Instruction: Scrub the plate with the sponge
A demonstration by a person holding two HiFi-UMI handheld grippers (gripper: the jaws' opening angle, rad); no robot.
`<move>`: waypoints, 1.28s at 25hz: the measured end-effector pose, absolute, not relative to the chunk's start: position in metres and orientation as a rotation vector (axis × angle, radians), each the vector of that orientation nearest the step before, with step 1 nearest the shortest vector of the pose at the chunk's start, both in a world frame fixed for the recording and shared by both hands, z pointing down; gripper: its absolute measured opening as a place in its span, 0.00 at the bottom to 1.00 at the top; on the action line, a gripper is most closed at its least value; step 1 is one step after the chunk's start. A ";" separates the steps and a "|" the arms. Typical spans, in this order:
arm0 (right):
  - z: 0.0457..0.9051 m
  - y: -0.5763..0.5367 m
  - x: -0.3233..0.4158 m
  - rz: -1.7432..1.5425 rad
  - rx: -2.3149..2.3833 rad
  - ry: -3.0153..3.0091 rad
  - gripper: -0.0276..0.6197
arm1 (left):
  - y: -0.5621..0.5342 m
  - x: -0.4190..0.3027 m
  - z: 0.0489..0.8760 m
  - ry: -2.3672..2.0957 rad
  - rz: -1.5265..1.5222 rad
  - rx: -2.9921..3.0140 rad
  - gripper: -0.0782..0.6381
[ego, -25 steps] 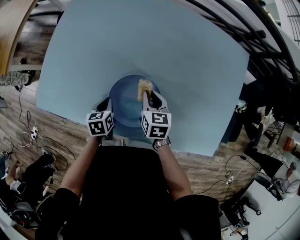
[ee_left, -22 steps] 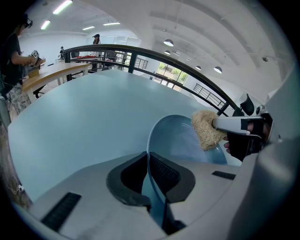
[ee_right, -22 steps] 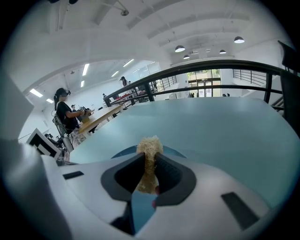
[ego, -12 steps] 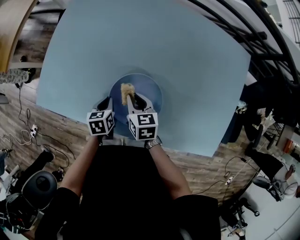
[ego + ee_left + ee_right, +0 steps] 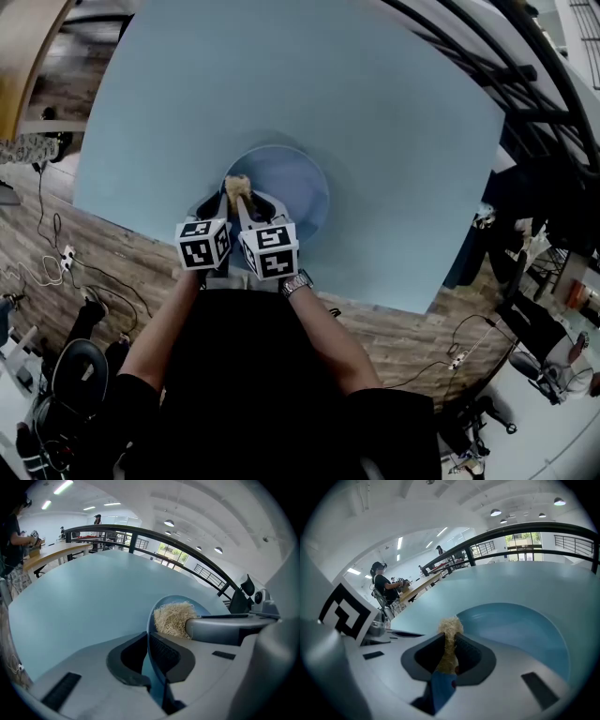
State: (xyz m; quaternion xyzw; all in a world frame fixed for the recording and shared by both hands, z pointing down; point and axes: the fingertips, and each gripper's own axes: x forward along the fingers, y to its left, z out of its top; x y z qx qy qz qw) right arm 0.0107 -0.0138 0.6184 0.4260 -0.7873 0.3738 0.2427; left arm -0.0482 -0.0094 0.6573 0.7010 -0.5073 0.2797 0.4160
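**Scrub in progress, sponge at plate's 9 o'clock edge**

- Left gripper (image 5: 149, 641): clamped on the rim of the blue plate (image 5: 292, 187). The rim runs edge-on between the jaws in the left gripper view, and both pads are closed onto it. In the head view the grab point is at about 8 o'clock on the plate
- Right gripper (image 5: 449, 645): clenched on the tan, fibrous sponge (image 5: 450, 626). The sponge is pinched thin between the jaws, with a tuft sticking out past the tips
- Sponge location: on the plate's inner surface at about 9 o'clock, just beside the left gripper's hold. The grippers are close together, marker cubes nearly side by side
- Plate location: on the light blue table (image 5: 281, 84), at the table's 6 o'clock, close to the near edge in front of the person

Progress, as a judgement:
- Grasp steps are done: plate pinned, sponge in hand and down on the plate
- Scrubbing looks under way, not finished
- No dirt, suds or water show, so I can't read from the surface how much has been covered
- The sector from 12 through 3 to 6 o'clock is open and unobstructed, and I'd treat it as yet to do
- The strip of rim under the left jaws can't be reached without re-gripping
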 end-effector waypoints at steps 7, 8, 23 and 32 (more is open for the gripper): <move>0.621 -0.017 0.015 1.000 1.183 -2.129 0.15 | -0.009 -0.048 0.656 -1.274 0.706 1.762 0.12; 0.622 -0.017 0.017 0.999 1.184 -2.124 0.15 | -0.009 -0.048 0.656 -1.274 0.706 1.762 0.12; 0.628 -0.018 0.049 1.020 1.254 -2.075 0.15 | -0.008 -0.046 0.657 -1.279 0.708 1.760 0.12; 0.628 -0.016 0.069 1.024 1.307 -2.041 0.15 | -0.008 -0.047 0.657 -1.279 0.708 1.767 0.12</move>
